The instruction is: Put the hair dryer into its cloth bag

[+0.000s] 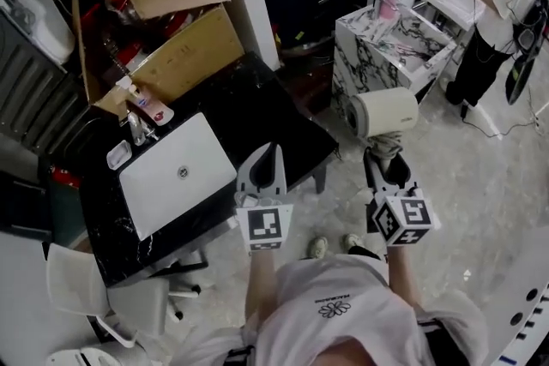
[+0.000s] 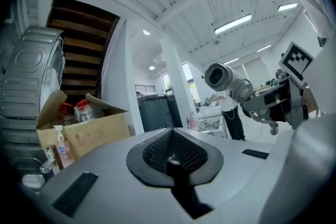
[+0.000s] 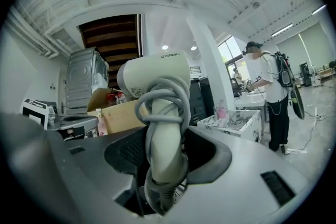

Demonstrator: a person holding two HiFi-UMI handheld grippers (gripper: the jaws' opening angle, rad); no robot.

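Cream plastic fills my right gripper view: the hair dryer (image 3: 157,78) stands with its handle between the jaws of the right gripper (image 3: 163,162), which are clamped on it, and its grey cord (image 3: 178,94) is looped round that handle. From the head view I see the right gripper (image 1: 385,157) holding the hair dryer (image 1: 386,110) in the air over the pale floor, between the black counter (image 1: 257,111) and a marble-patterned cabinet (image 1: 373,39), with the barrel lying crosswise above the jaws. My left gripper (image 1: 273,154) sits beside it, over the near edge of the counter, and holds nothing. In its own view the left gripper (image 2: 170,157) has its dark pads pressed together with nothing between them, and the hair dryer (image 2: 220,77) shows off to the right. A white sink (image 1: 163,184) is set into the counter, and an open cardboard box (image 1: 184,51) stands behind it. Another person (image 1: 497,13) stands at a table at the far right.
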